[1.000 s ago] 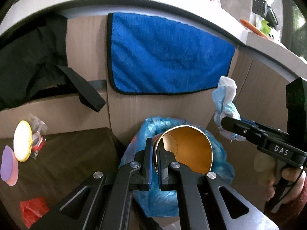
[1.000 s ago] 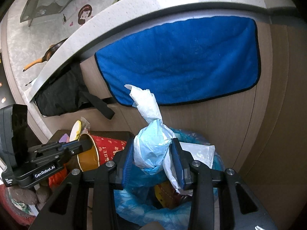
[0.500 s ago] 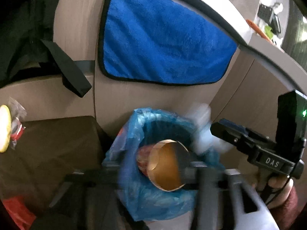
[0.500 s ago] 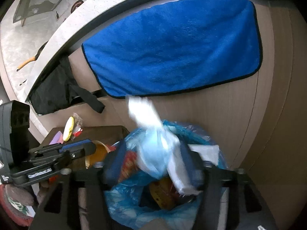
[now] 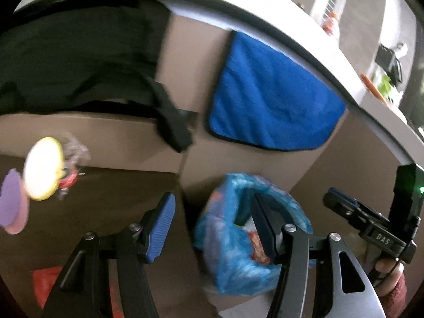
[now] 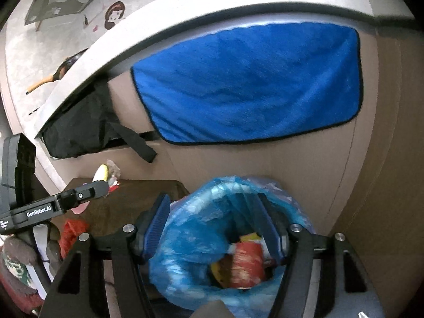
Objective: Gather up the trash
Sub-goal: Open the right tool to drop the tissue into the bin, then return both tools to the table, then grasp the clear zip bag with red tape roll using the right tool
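Note:
A bin lined with a blue plastic bag (image 6: 190, 243) stands against the wooden cabinet; it also shows in the left wrist view (image 5: 228, 241). A red paper cup (image 6: 247, 265) and other wrappers lie inside it. My right gripper (image 6: 214, 228) is open and empty right above the bin. My left gripper (image 5: 212, 225) is open and empty at the bin's left edge. More trash lies to the left: a yellow disc (image 5: 42, 168), a purple disc (image 5: 12, 201), a clear wrapper (image 5: 73, 159) and a red wrapper (image 5: 45, 281).
A brown low surface (image 5: 111, 193) left of the bin carries the loose trash. A blue towel (image 6: 251, 84) and a black cloth (image 5: 79, 61) hang on the cabinet front under the counter. The left gripper's body shows in the right wrist view (image 6: 53, 206).
Both grippers opened. The cup left my left gripper and the tissue wad left my right gripper; both went into the bin. The left gripper swung left.

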Demonstrator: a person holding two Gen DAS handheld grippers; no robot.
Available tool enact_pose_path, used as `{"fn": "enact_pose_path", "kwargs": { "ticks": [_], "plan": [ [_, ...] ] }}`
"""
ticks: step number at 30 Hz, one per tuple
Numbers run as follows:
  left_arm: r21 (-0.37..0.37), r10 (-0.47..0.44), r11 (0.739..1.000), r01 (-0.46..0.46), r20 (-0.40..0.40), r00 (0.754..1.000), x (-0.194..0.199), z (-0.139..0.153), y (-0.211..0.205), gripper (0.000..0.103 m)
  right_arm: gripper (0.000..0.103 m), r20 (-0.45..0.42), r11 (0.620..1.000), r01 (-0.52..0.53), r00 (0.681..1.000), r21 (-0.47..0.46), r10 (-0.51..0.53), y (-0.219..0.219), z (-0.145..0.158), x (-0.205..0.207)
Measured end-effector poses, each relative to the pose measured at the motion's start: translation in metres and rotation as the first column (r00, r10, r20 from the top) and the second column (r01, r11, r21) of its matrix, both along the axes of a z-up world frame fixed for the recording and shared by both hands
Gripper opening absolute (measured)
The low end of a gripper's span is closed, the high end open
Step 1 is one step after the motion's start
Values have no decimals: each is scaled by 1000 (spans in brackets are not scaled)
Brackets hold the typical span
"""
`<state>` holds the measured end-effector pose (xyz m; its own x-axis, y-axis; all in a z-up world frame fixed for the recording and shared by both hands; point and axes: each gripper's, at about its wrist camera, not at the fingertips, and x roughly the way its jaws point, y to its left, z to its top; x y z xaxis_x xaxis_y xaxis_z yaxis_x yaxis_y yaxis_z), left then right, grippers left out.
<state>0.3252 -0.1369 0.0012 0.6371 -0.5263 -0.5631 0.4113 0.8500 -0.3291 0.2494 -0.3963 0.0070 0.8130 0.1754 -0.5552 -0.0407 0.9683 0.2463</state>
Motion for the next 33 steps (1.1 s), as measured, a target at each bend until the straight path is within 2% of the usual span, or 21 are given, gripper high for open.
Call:
{"fn": "enact_pose_path", "kwargs": {
  "ticks": [5, 9, 16, 18, 23, 25, 27, 33],
  "plan": [
    [-15, 89, 996, -89, 21, 996, -3, 6, 54, 59, 63, 28, 999, 4, 1000, -37, -3, 26, 14, -3],
    [-9, 179, 984, -179, 30, 983, -1, 2, 106, 59, 63, 46, 998, 1, 999, -69, 2, 54, 22, -1],
    [7, 322, 947, -322, -14, 947, 8, -24, 195, 59, 63, 8, 989, -111, 994, -96, 112, 127, 18, 27],
    [14, 349, 937, -349, -31, 937, 10, -33, 218, 59, 63, -13, 981, -166, 986, -103, 166, 155, 13, 43],
    [38, 350, 937, -348, -59, 935, 17, -47, 259, 59, 63, -81, 948, -305, 951, -91, 298, 217, -9, 85],
    [37, 355, 935, -353, -64, 933, 17, -50, 273, 59, 58, -110, 932, -348, 935, -105, 337, 241, -20, 103],
    [27, 361, 932, -360, -75, 929, 18, -55, 288, 59, 38, -154, 914, -384, 919, -135, 363, 265, -33, 125],
    [21, 347, 938, -347, -97, 933, 23, -68, 318, 60, 38, -248, 892, -423, 892, -160, 378, 298, -72, 186]
  ]
}}
